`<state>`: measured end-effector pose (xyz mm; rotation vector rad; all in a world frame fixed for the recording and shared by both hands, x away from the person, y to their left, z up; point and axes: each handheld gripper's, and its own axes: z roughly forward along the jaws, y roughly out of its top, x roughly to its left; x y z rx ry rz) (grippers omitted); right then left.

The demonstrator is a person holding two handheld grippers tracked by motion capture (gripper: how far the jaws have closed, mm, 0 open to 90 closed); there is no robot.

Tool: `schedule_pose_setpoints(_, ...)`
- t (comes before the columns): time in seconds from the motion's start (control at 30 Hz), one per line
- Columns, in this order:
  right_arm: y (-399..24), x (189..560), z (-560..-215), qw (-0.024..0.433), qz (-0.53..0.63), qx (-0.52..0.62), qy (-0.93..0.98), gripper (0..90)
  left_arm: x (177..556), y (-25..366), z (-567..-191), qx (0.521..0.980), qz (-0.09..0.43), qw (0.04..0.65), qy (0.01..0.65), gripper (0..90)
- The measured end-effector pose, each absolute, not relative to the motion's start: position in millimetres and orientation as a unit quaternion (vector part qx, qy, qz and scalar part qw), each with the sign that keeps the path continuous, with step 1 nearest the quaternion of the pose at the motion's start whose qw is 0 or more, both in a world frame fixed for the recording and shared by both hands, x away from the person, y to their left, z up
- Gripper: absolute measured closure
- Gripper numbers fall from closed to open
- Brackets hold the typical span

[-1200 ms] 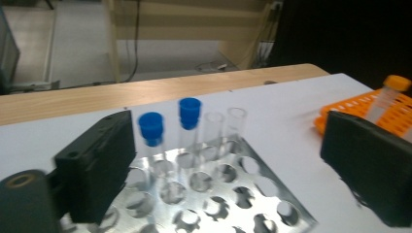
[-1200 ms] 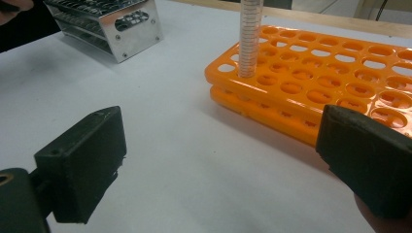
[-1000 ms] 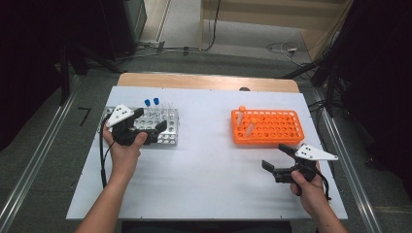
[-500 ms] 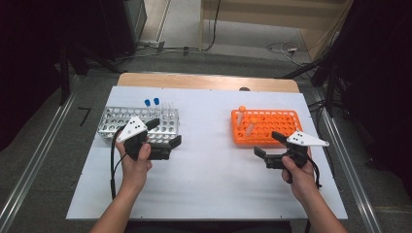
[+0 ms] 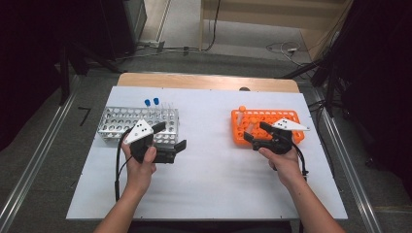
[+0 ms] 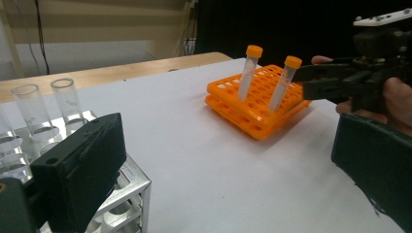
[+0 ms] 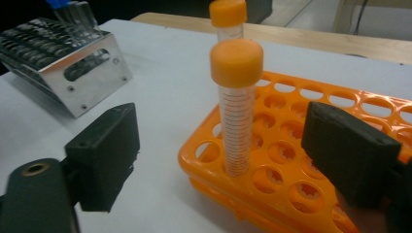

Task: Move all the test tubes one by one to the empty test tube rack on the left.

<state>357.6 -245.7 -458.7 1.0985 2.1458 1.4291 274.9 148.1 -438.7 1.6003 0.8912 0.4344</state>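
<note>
Right gripper (image 7: 218,165) moved up to orange rack (image 7: 340,145), jaws narrowing, apart around nearer of two orange-capped, clear graduated tubes (image 7: 236,107); left gripper (image 6: 223,160) apart, empty.

The white table (image 5: 209,170) is evenly lit from above, while its surroundings are left dark. Soft shadows are cast. Nearby black jaws are blurred in both gripper views.

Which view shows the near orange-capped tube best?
The right gripper view: the near tube stands close up, graduations readable, between open jaws. The left gripper view shows it farther off, leaning in the orange rack. The high view shows it tiny.
</note>
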Motion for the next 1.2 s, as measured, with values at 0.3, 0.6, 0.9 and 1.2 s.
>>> schedule_pose_setpoints(0.3,-236,367,-476,0.180,0.488,0.399,0.755,46.9,275,141,-444,0.697,0.180,0.582,0.378,0.0)
schedule_pose_setpoints(0.6,-233,369,-485,0.194,0.475,0.397,0.761,67.6,275,140,-447,0.700,0.178,0.578,0.380,0.0)
schedule_pose_setpoints(0.9,-233,365,-485,0.208,0.478,0.386,0.761,72.3,275,136,-447,0.703,0.176,0.577,0.377,0.0)
schedule_pose_setpoints(1.2,-238,356,-466,0.214,0.504,0.383,0.744,72.4,273,134,-446,0.706,0.175,0.578,0.370,0.0)
